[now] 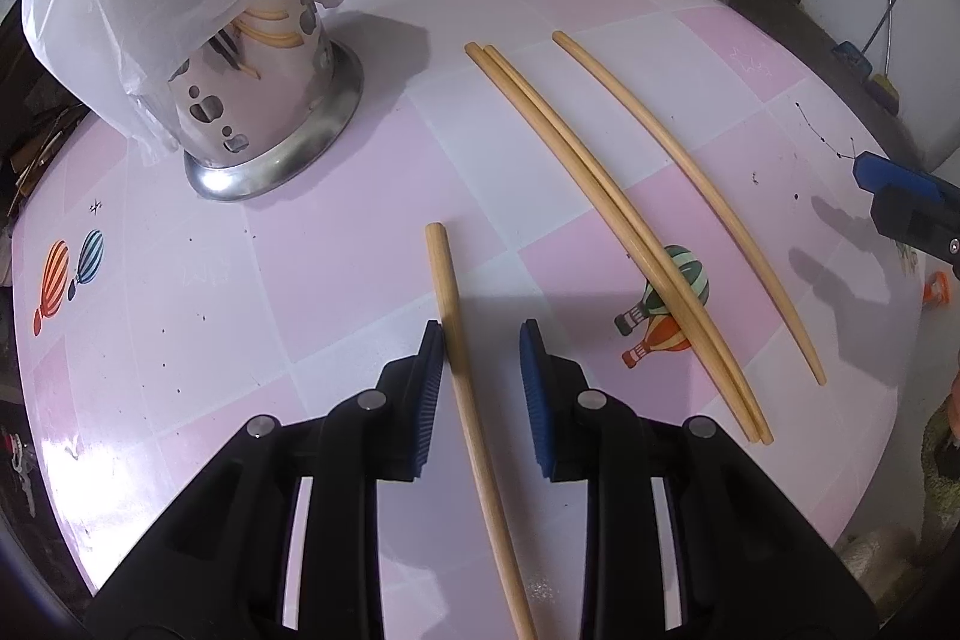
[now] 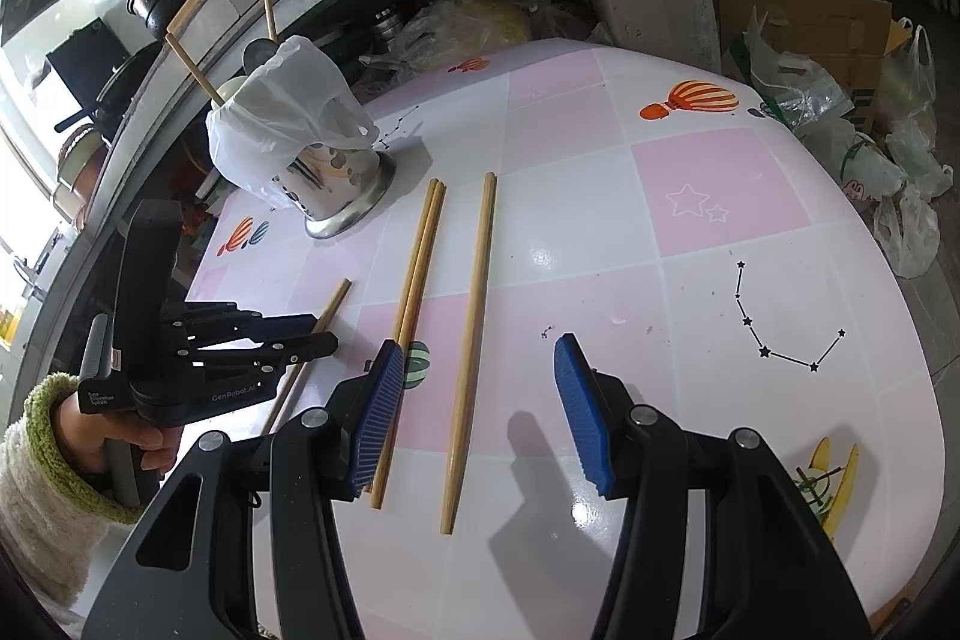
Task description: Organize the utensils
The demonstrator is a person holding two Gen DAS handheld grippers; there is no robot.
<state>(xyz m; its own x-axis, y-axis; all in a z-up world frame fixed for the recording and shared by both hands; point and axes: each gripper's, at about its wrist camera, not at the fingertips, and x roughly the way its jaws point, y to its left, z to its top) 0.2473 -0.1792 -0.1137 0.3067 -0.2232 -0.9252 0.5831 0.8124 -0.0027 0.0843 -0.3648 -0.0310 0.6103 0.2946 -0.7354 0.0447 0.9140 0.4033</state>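
Observation:
One wooden chopstick (image 1: 459, 358) lies on the pink checked table (image 1: 336, 250) between the jaws of my left gripper (image 1: 483, 334). It touches the left pad, the right pad stands apart from it, and the gripper is open. In the right wrist view the same chopstick (image 2: 333, 301) runs under the left gripper (image 2: 327, 331). A pair of chopsticks (image 1: 600, 220) and a single one (image 1: 690, 196) lie to the right. My right gripper (image 2: 478, 340) hovers open over the single chopstick (image 2: 474, 280), beside the pair (image 2: 420, 256). The metal holder (image 1: 258, 100) stands at the back left.
A white plastic bag (image 2: 282, 112) drapes over the holder (image 2: 345, 196), and chopsticks (image 2: 192, 64) stick out of it. A hand in a cream and green sleeve (image 2: 54, 436) holds the left gripper. Plastic bags (image 2: 864, 160) and a cardboard box (image 2: 810, 16) sit beyond the table's right edge.

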